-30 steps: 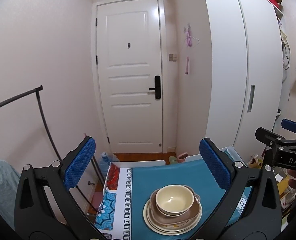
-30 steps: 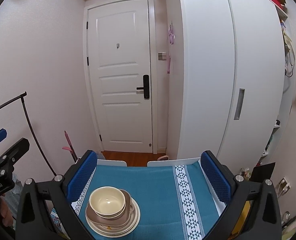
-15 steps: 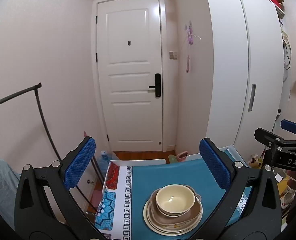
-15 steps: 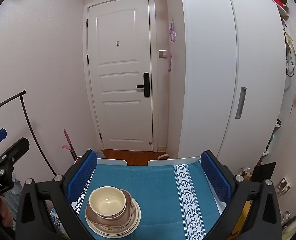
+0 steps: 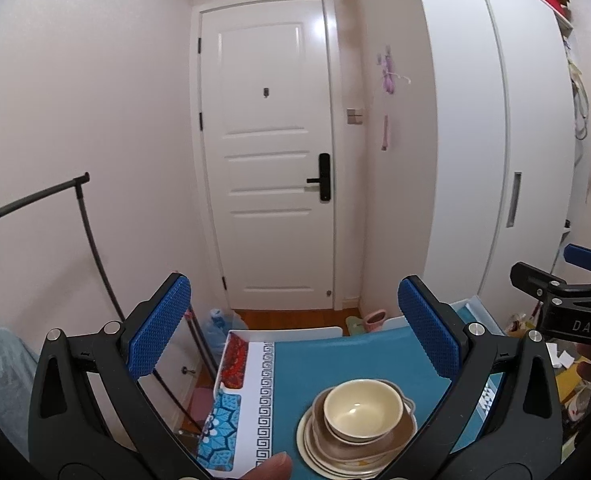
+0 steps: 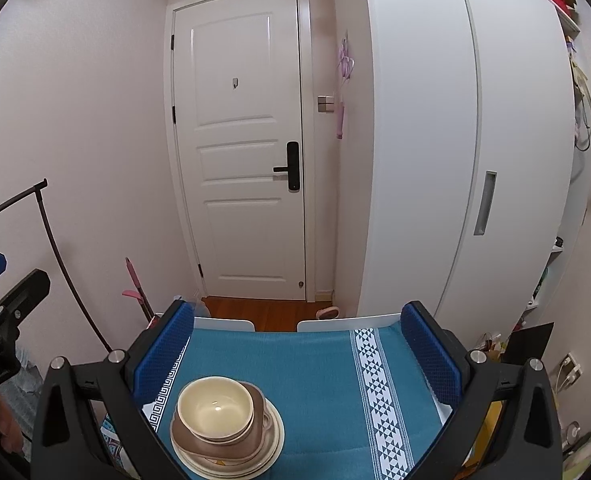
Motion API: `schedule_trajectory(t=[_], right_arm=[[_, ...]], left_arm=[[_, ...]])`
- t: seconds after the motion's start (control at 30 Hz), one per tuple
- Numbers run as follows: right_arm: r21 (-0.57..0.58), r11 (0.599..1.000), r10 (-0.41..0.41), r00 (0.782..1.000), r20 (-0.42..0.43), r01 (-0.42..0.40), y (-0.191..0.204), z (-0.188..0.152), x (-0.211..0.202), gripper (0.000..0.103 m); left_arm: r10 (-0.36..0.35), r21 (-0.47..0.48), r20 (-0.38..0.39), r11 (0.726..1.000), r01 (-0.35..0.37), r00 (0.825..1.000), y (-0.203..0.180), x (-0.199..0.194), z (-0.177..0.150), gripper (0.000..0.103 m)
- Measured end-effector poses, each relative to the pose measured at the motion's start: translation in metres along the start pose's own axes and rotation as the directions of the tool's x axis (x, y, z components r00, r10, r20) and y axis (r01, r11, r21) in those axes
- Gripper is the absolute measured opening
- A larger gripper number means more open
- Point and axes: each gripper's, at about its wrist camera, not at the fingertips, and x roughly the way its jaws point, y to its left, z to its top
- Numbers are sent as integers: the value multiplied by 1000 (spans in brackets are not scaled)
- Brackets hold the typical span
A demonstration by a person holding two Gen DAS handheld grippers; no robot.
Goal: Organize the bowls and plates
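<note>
A cream bowl [image 5: 362, 407] [image 6: 214, 405] sits on top of a brown squarish dish [image 5: 391, 442] [image 6: 215, 446], on stacked cream plates [image 5: 307, 446] [image 6: 273, 446]. The stack stands on a table with a teal cloth [image 5: 335, 360] [image 6: 315, 368]. My left gripper [image 5: 293, 334] is open and empty, held above and before the stack. My right gripper [image 6: 297, 354] is open and empty, with the stack low at its left. Each gripper shows at the edge of the other's view.
A white door [image 5: 271, 160] and a white wardrobe [image 5: 475, 140] stand behind the table. A black clothes rail [image 5: 87, 220] stands at the left. White chair backs [image 6: 347, 322] line the table's far edge. Clutter lies on the floor at the right.
Both views have tilted slightly; the stack sits a little lower in the left wrist view. A fingertip now shows at the bottom of the left wrist view. The dishes have not moved.
</note>
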Motion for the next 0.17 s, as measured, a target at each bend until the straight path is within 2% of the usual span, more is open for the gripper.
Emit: schedule_trajectory(t=[0.17], right_arm=[[-1, 1000, 0, 1000, -11, 0, 0, 2, 9, 103]], left_arm=[[3, -2, -1, 1000, -3, 1000, 2, 10, 0, 103]])
